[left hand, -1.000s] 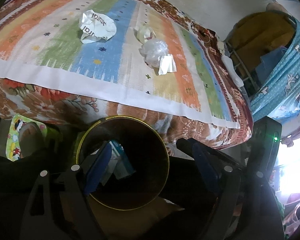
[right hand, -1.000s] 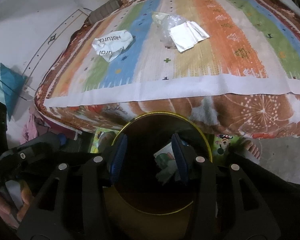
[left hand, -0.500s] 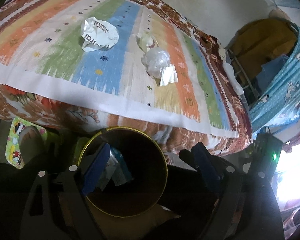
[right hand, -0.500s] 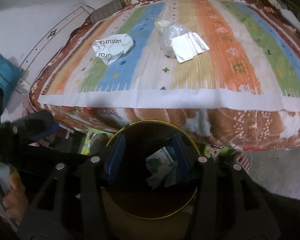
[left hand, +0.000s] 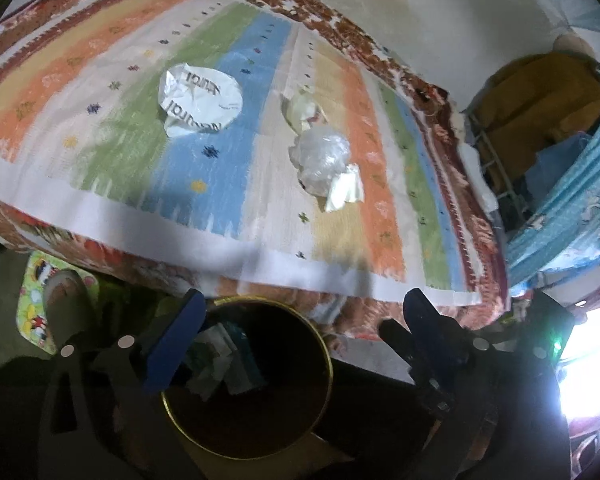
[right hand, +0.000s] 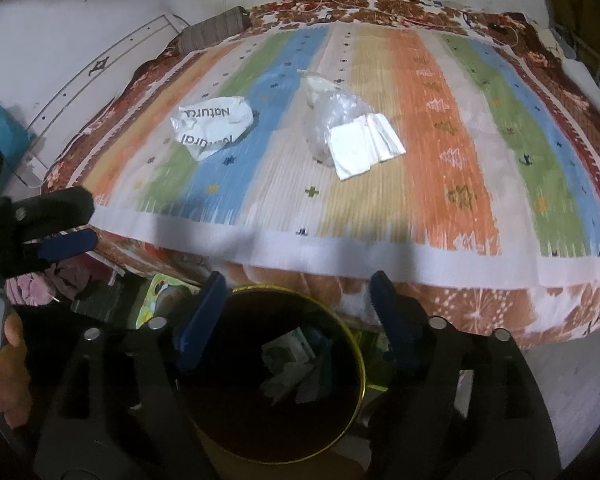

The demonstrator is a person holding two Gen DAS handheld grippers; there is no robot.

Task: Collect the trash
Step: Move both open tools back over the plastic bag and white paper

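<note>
Trash sitting on the striped bedspread (right hand: pixel 440 184), well apart from the bin (right hand: pixel 358 354) on the floor below its near edge. Right gripper (right hand: pixel 296 312) and left gripper (left hand: pixel 300 312) both hovering over the bin, jaws spread, holding nothing. Risks, biggest first: crumpled printed wrapper (right hand: pixel 212 130) springing out of a shallow pinch; clear plastic bag (right hand: pixel 332 120) and folded white paper (right hand: pixel 366 146) touching, so one grab is likely dragging or dropping the other; small cream scrap (left hand: pixel 302 108) getting missed.

Woven cloth rug (left hand: pixel 228 184); crinkled glossy plastic bag (left hand: pixel 320 156); paper wrapper (left hand: pixel 200 100).
</note>
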